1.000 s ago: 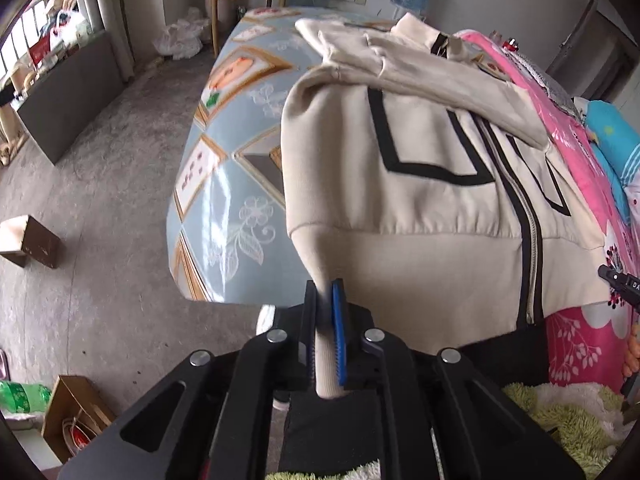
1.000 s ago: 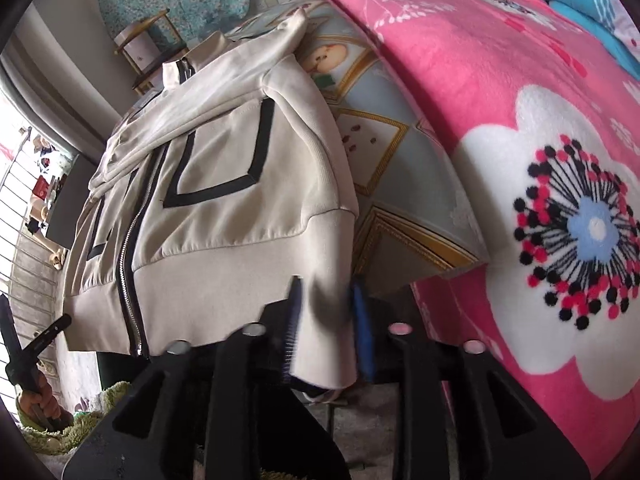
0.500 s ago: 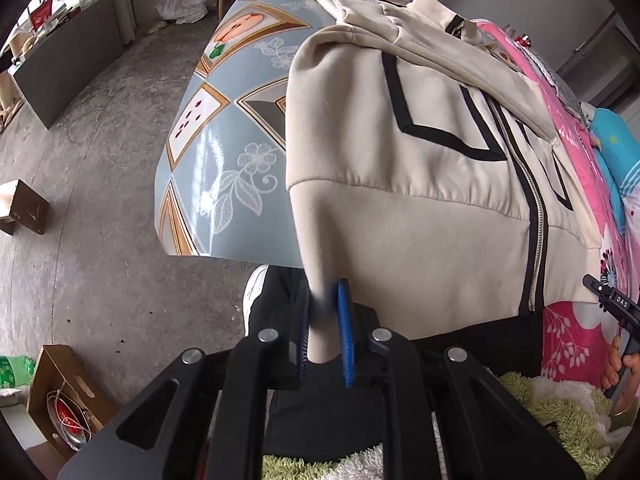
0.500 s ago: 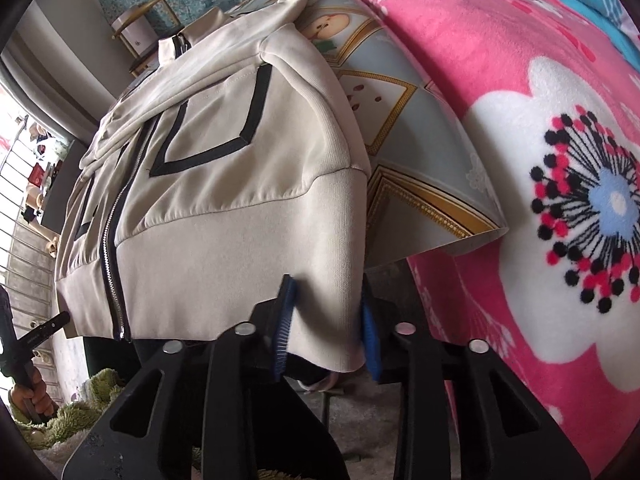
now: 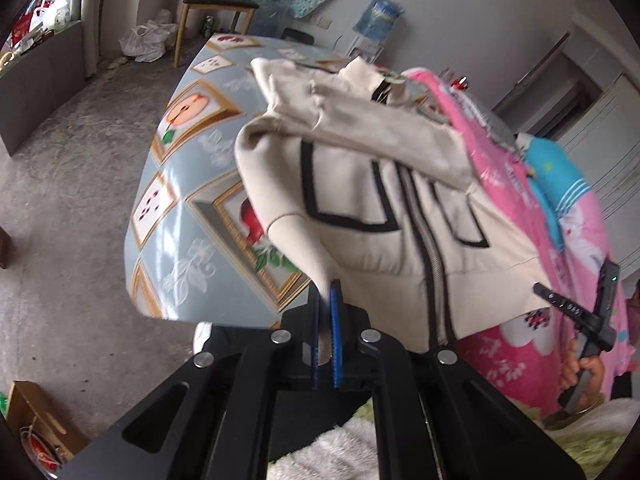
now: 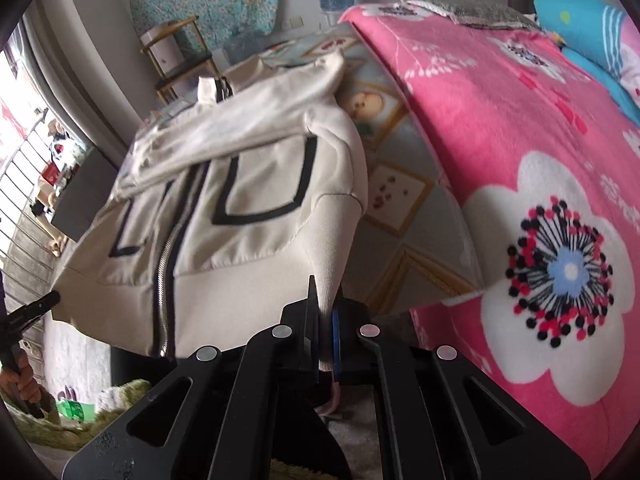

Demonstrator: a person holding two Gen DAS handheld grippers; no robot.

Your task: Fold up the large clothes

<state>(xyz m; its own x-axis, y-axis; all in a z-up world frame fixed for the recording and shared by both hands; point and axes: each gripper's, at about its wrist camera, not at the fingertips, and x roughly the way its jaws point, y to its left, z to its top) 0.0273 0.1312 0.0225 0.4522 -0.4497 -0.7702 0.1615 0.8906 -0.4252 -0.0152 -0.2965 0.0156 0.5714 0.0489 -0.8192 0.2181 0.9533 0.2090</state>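
Note:
A cream zip jacket [image 5: 360, 248] with black lines lies front up on a table covered in a blue picture-print cloth [image 5: 180, 232]. One sleeve is folded across its chest. My left gripper [image 5: 326, 292] is shut on the hem's left corner, which rises into the blue pads. In the right wrist view the jacket [image 6: 240, 240] hangs from my right gripper [image 6: 324, 296], whose jaws are closing tight on the hem's right corner, pads pressing the ribbed fabric. The hem is lifted and stretched between both grippers, off the table cloth [image 6: 400, 200].
A pink flowered blanket [image 6: 520, 120] covers the bed to the right, with a blue pillow [image 6: 580, 28] on it. A chair [image 5: 216, 0] and a water bottle [image 5: 380, 12] stand behind the table. A cardboard box [image 5: 36, 420] sits on the grey floor at left.
Both grippers have risen and lifted the hem corners off the table edge. The right jaws, apart around the hem corner a second ago, have closed on it.

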